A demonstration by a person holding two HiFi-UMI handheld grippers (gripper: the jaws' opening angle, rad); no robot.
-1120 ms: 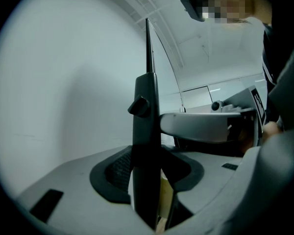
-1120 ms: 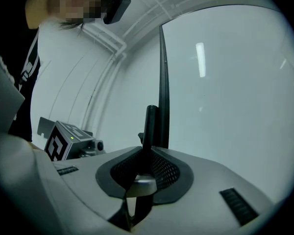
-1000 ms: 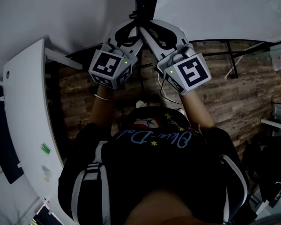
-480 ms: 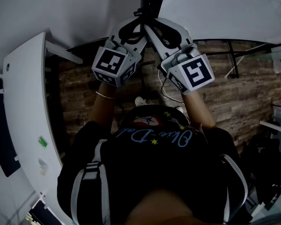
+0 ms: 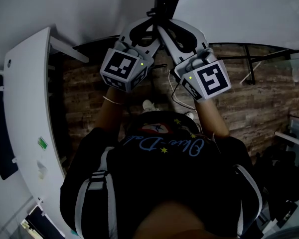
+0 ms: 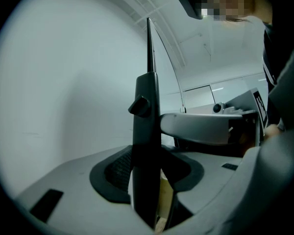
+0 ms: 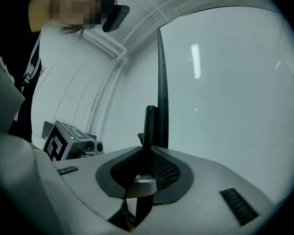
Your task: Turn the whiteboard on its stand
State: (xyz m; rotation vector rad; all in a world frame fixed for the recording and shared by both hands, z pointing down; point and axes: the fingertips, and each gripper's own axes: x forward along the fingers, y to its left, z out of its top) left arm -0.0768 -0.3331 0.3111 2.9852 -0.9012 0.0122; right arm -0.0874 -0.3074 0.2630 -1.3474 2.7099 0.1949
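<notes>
The whiteboard (image 5: pixel 239 14) rises in front of me, and its black edge (image 7: pixel 160 82) stands just beyond the jaws. A black upright (image 5: pixel 161 4) of the stand carries a small knob (image 6: pixel 139 105). My left gripper (image 5: pixel 148 28) is shut on this upright from the left, and the flat bar (image 6: pixel 146 146) fills the gap between its pads. My right gripper (image 5: pixel 165 29) is shut on the same upright (image 7: pixel 149 126) from the right, a little above the left one. Each gripper shows in the other's view: the right gripper's finger (image 6: pixel 201 129) and the left gripper's marker cube (image 7: pixel 63 141).
A white panel (image 5: pixel 25 108) with a green sticker stands close on my left. The floor (image 5: pixel 249 98) is brown wood planks. Black metal bars (image 5: pixel 246 59) run low behind the board at the right. Dark bags or gear (image 5: pixel 284 178) lie at the lower right.
Both grippers keep their hold on the upright. The head view has drifted slightly, so grippers and post sit a little further right in the picture.
</notes>
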